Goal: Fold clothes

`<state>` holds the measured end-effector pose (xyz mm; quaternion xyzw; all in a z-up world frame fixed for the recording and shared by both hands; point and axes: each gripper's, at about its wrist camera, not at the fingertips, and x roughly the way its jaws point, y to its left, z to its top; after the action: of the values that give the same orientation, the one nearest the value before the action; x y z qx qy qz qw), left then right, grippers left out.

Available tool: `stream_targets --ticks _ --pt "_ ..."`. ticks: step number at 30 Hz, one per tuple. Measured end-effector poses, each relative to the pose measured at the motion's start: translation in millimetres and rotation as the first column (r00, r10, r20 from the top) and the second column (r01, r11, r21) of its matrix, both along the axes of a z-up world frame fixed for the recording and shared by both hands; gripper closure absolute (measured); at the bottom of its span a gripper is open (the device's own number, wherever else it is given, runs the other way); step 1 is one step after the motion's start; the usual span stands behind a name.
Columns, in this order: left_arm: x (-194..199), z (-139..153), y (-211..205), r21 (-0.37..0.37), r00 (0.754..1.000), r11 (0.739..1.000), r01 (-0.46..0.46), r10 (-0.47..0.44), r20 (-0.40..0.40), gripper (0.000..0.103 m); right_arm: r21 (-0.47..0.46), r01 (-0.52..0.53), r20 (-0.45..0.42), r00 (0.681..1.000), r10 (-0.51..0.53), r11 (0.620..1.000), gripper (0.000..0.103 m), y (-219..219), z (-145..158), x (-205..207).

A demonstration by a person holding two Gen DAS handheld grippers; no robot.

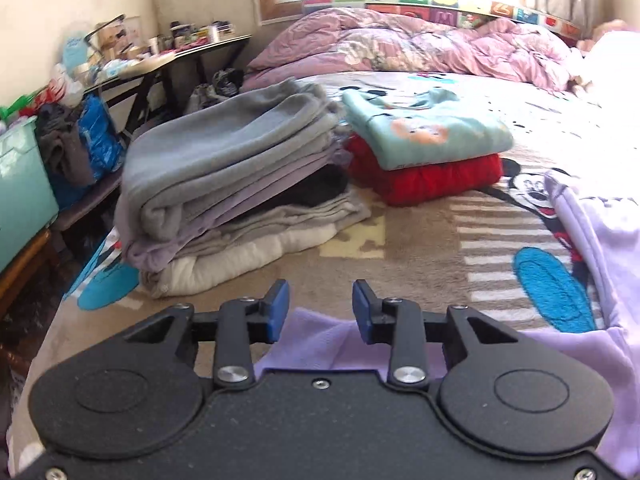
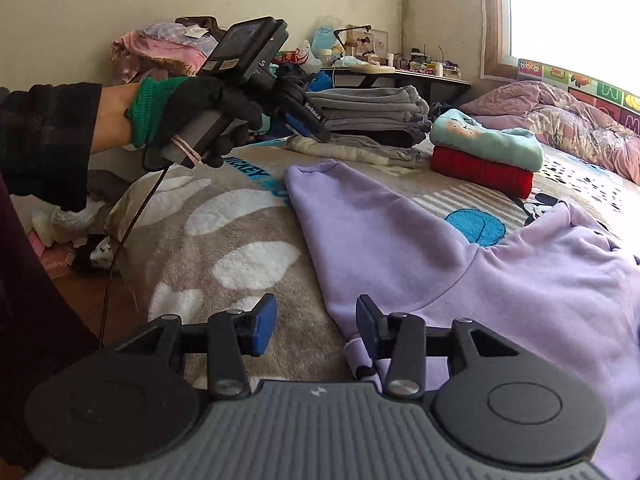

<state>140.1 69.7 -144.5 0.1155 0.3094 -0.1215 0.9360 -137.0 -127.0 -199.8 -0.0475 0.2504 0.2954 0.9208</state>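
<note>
Lilac sweatshirt [image 2: 500,276] spread flat, two folded stacks [image 1: 240,184] behind, both hand-held grippers [image 1: 320,308] [image 2: 316,326] spread, empty.

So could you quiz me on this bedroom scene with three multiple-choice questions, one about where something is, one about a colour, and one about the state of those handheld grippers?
1. Where does the teal folded top lie?
A. on the red folded garment
B. under the grey stack
C. on the floor

2. What colour is the unfolded sweatshirt spread on the bed?
A. red
B. lilac
C. white

3. How do the jaws of the right gripper stand?
A. shut on a sleeve
B. open, holding nothing
C. shut on nothing

Answers: 1 A, the teal top sits directly on the red one. 2 B, its body and sleeve are pale purple. 3 B, a clear gap shows between the blue pads, with no cloth pinched.
</note>
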Motion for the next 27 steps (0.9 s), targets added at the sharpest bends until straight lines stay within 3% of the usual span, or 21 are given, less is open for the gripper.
stream_targets --ticks 4,9,10,15,17,19,21,23,27 --pt "8 17 -91 0.099 0.975 0.970 0.220 -0.217 -0.044 0.060 0.073 0.140 0.013 0.990 -0.141 0.988 0.061 -63 2 -18" --pt "15 -9 -167 0.132 0.945 0.936 0.326 -0.318 -0.081 0.079 0.162 0.360 -0.026 0.932 -0.360 0.919 0.060 -139 -12 -23" --pt "17 -15 -182 0.137 0.937 0.928 0.346 -0.336 -0.089 0.087 0.173 0.384 -0.027 0.923 -0.385 0.907 0.061 -149 -14 -25" --pt "23 -42 -255 0.160 0.895 0.882 0.443 -0.426 -0.128 0.094 0.167 0.430 0.006 0.899 -0.437 0.887 0.061 -179 -21 -21" --pt "41 -55 -264 0.170 0.917 0.903 0.395 -0.377 -0.128 0.095 0.164 0.438 -0.002 0.896 -0.444 0.884 0.061 -186 -25 -16" --pt "68 -64 -258 0.110 0.943 0.943 0.314 -0.295 -0.156 0.095 0.164 0.445 -0.028 0.894 -0.447 0.880 0.061 -192 -31 -10" --pt "95 -73 -252 0.067 0.952 0.967 0.245 -0.227 -0.204 0.093 0.120 0.459 -0.064 0.888 -0.455 0.880 0.061 -192 -39 -2" --pt "109 -79 -249 0.030 0.951 0.974 0.226 -0.214 -0.225 0.086 0.090 0.467 -0.090 0.883 -0.460 0.880 0.062 -192 -46 5" --pt "118 -66 -252 -0.026 0.955 0.976 0.218 -0.219 -0.199 0.085 0.097 0.463 -0.102 0.885 -0.454 0.881 0.062 -192 -50 10"
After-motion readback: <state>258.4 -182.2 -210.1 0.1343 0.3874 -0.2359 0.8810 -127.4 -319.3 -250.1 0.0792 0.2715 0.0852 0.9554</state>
